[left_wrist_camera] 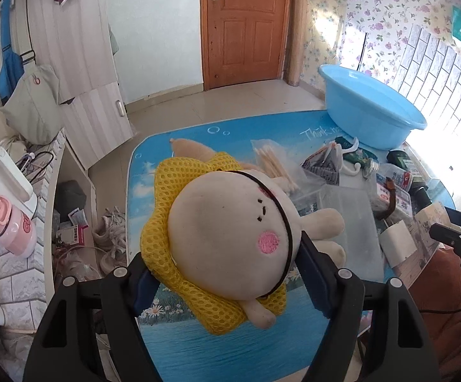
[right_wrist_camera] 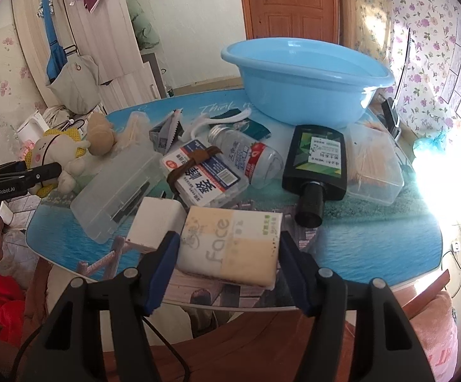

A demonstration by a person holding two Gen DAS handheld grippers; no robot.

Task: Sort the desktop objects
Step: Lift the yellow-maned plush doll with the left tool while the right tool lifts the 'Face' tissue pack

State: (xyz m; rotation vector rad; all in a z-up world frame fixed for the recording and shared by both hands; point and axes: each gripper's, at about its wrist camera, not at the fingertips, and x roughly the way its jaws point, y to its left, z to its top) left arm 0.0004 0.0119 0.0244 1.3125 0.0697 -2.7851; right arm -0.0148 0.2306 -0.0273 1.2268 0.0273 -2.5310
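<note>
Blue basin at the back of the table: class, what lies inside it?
The blue basin shows only bare blue inner wall in both views. Its near wall hides the bottom, so whether anything lies down there cannot be seen.

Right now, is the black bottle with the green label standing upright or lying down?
Lying down. The black bottle with the green label rests flat on the table, label facing up, black cap pointing toward the camera.

— The doll?
— Soft matt plush, in a coarse yellow mesh cloth.
— And the basin?
— Smooth, glossy blue plastic; the tabletop shines too, printed and slick.
</note>
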